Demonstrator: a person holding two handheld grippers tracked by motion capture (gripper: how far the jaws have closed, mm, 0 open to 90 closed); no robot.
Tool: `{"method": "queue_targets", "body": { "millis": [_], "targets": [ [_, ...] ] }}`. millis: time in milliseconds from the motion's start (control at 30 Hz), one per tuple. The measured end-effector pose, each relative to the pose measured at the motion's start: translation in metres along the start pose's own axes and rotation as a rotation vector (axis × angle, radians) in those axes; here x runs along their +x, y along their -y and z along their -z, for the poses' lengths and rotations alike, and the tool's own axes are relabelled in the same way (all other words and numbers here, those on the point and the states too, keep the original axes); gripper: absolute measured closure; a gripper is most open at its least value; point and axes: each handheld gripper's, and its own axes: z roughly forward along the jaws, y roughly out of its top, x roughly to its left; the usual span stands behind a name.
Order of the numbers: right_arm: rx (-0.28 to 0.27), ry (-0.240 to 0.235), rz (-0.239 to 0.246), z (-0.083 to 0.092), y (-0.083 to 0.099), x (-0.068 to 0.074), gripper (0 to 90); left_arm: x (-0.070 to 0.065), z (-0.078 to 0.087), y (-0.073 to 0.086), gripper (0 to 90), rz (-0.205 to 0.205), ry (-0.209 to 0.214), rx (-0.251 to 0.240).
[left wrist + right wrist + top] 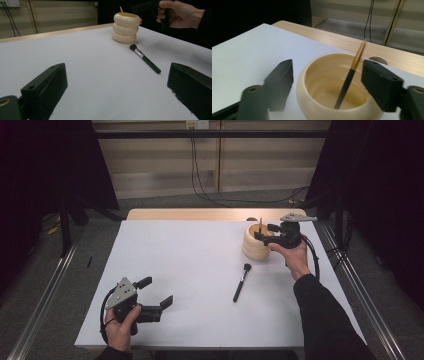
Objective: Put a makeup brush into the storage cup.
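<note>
The bench (200, 270) is a flat matte white sheet whose wooden back edge shows beyond it, and the near edge is cut off under the person's forearms in the high view. At its far right stands a cream holder (256, 245) of stacked rounded rings, glossy inside, with a thin black-and-gold brush (349, 80) leaning in it, bristle end hidden. The right gripper (327, 82) hangs over the rim, jaws apart and clear of the stick; a black makeup brush (241, 282) lies flat mid-bench, and the left gripper (157, 292) rests near-left, jaws wide apart and bare.
</note>
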Motion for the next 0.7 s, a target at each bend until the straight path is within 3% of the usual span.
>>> {"method": "queue_targets", "body": {
  "millis": [233, 500, 600, 700],
  "targets": [
    [-0.032, 0.007, -0.005, 0.005, 0.0, 0.004, 2.6, 0.0, 0.001, 0.0, 2.7, 0.0, -0.006, 0.0],
    [-0.051, -0.01, -0.003, 0.018, 0.005, 0.007, 1.7, 0.002, 0.002, 0.0, 3.1, 0.012, -0.01, -0.015],
    [-0.062, 0.033, 0.037, 0.024, 0.009, 0.013, 2.0, 0.001, 0.002, 0.0, 3.1, 0.009, -0.011, -0.015],
    [-0.084, 0.042, 0.033, 0.031, 0.011, 0.016, 2.2, 0.001, 0.002, 0.0, 3.0, 0.01, -0.01, -0.016]
  ]
}}
